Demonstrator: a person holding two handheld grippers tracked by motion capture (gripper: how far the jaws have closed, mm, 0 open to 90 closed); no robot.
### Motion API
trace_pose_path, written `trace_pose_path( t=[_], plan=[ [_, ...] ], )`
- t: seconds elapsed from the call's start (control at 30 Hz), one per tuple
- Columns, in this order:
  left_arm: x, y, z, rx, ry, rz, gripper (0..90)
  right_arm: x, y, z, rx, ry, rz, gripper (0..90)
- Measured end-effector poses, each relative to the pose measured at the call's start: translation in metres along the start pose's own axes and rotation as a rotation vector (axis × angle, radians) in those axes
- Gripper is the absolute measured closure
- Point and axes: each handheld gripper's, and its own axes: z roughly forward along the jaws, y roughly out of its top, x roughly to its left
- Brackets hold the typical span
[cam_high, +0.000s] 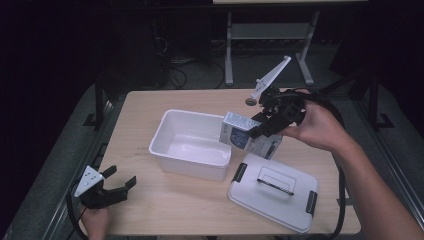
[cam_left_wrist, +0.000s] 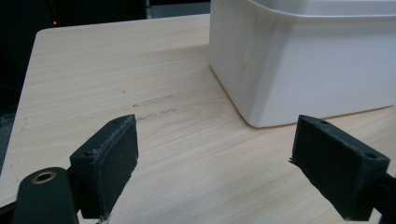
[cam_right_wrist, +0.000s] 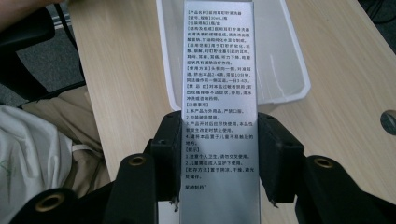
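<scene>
Right gripper (cam_high: 264, 121) pinched the carton (cam_right_wrist: 219, 93) between both jaws, its far end over the open bin (cam_high: 176, 131). Left gripper (cam_high: 116, 186) rested with jaws spread, nothing between them. Advisable: lower squarely inside the walls before releasing.

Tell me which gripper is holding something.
The right gripper: its jaws clamp the printed carton above the white bin. The left gripper stands open, nothing between its jaws.
</scene>
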Motion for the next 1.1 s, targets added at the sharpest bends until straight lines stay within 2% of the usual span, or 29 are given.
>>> trace_pose_path(
  t=[0.37, 0.5, 1.1],
  plan=[
    [0.0, 0.0, 0.0, -0.002, -0.001, -0.001, 13.6, 0.005, 0.02, 0.01, -0.009, 0.023, -0.018, 55.3],
    [0.0, -0.001, 0.0, -0.001, -0.001, -0.004, 13.6, 0.006, 0.028, 0.017, -0.012, 0.034, -0.034, 55.3],
    [0.001, -0.001, 0.0, -0.002, -0.002, -0.005, 13.6, 0.009, 0.053, 0.044, 0.003, 0.066, -0.051, 55.3]
  ],
)
